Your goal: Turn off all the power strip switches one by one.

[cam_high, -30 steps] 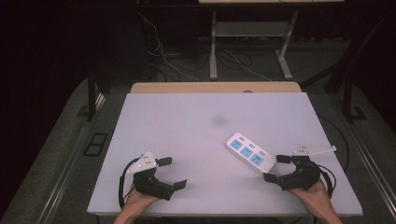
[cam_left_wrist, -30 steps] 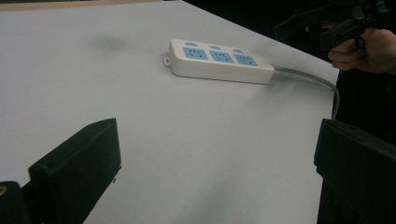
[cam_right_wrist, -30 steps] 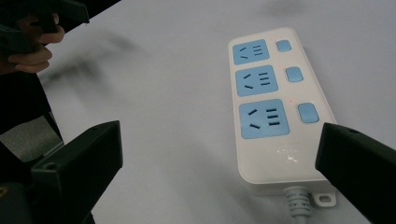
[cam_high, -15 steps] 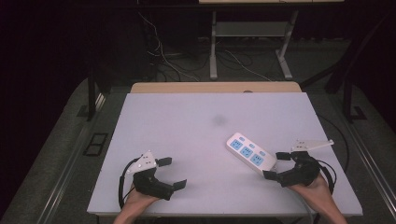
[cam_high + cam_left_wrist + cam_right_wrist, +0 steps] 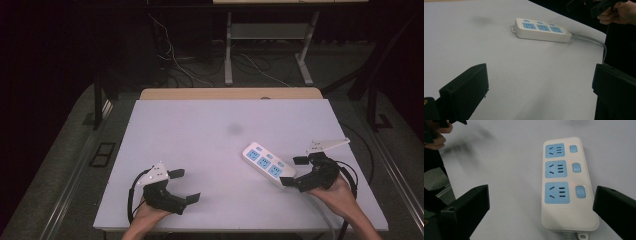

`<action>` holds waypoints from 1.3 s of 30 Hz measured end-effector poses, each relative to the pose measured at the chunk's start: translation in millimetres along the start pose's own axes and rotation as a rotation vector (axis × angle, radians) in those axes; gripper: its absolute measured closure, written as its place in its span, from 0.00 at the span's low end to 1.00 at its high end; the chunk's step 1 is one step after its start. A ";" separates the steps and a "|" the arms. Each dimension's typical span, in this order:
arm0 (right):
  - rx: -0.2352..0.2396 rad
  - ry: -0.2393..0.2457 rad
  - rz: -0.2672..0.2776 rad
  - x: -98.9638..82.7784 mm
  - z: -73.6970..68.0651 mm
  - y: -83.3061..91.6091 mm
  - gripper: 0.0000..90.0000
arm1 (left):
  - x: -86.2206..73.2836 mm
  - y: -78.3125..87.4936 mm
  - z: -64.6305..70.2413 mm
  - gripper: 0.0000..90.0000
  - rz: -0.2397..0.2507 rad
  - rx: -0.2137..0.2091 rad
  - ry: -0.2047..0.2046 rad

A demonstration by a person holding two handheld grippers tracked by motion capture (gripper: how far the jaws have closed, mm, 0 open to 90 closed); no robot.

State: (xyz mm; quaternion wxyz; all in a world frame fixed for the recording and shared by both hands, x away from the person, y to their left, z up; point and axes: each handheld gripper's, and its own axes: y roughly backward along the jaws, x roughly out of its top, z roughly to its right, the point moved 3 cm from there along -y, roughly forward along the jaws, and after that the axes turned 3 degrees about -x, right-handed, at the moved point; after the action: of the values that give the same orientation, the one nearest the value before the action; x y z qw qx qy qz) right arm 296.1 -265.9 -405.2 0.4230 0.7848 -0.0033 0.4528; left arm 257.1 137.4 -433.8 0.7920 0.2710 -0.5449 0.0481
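Resting near the table's [image 5: 150,125] front left corner, the left gripper [image 5: 182,186] is spread open and empty. Toward the right edge lies the power strip [image 5: 268,164], untouched; the right gripper [image 5: 295,171], jaws wide, hovers at its cord end. Grasping seems yet to come. No containers present.
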 end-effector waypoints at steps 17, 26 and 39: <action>-0.004 0.037 -0.059 22.1 12.0 -0.3 0.01 | -0.4 0.1 -0.5 0.00 -0.001 0.004 0.000; -0.012 0.081 -0.102 32.4 19.7 -2.2 0.01 | -0.2 0.0 -1.0 0.00 -0.004 0.009 -0.006; -0.050 0.166 -0.218 39.3 28.0 -17.1 0.31 | 0.2 -1.1 -1.4 0.00 -0.005 0.012 -0.011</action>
State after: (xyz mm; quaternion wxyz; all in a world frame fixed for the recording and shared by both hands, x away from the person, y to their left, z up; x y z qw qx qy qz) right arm 345.8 -258.7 -394.9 0.4881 0.7295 0.1058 0.4673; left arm 258.7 137.1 -434.4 0.7874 0.2773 -0.5484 0.0479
